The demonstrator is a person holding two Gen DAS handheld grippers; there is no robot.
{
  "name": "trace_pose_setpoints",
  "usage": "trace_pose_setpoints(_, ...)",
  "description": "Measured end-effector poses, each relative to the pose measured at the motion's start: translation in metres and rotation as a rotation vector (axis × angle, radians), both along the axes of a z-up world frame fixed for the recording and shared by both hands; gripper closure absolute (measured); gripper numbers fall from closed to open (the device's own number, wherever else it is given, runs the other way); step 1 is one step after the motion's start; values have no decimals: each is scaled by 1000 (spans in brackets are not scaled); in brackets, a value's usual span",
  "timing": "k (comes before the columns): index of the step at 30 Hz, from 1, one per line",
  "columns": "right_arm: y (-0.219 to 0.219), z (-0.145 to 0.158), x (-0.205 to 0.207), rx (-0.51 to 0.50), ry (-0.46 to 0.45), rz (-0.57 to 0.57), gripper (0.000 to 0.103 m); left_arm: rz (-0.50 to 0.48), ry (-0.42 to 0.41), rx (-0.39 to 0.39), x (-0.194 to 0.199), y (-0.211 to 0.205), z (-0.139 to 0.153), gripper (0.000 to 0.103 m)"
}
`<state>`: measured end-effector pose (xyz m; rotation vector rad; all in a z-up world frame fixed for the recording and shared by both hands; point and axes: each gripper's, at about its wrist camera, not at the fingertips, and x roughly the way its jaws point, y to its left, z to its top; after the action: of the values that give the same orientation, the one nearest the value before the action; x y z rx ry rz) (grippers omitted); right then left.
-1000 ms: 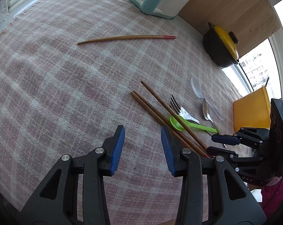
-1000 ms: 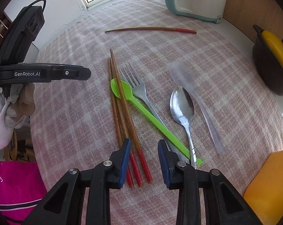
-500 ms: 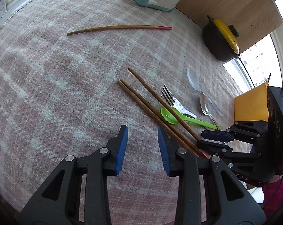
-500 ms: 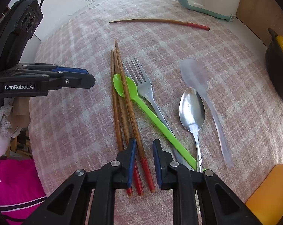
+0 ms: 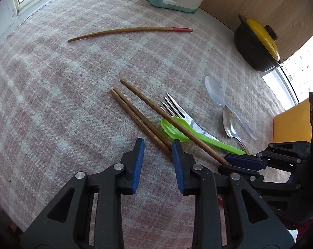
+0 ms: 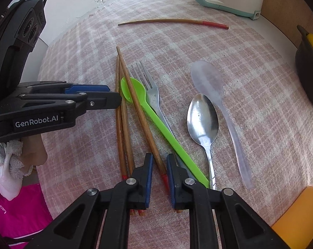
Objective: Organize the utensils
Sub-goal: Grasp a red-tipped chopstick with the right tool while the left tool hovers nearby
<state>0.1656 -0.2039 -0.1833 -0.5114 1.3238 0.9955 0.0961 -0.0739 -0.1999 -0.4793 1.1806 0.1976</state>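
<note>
Right wrist view: right gripper (image 6: 158, 167) straddles one chopstick (image 6: 140, 116) without yet clamping it.

Its jaws stand narrowly apart around the red-tipped end; that stick lies slanted across the green spoon (image 6: 156, 116), tapered end pointing away, likely being singled out. Left gripper (image 5: 158, 153) hovers open above two parallel chopsticks (image 5: 138, 118) on the table (image 5: 52, 103).

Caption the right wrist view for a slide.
Right gripper straddles a red-tipped chopstick lying across the green spoon.

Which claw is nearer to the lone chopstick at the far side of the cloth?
Neither clearly. The left claw and right claw both sit at the utensil pile, well short of the lone chopstick.
</note>
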Motion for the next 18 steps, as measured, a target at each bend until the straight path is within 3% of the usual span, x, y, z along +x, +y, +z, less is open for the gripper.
trace_pose_setpoints(6,-10,-1,5,41,34,-34,91,10,14,58,7,-6,1,73)
trace_pose_setpoints(13,-29,0,-2,74,78,-67,94,19,25,-23,3,3,0,73)
trace_pose_setpoints(18,-26,0,-13,68,71,-68,95,-44,36,-16,2,3,3,74)
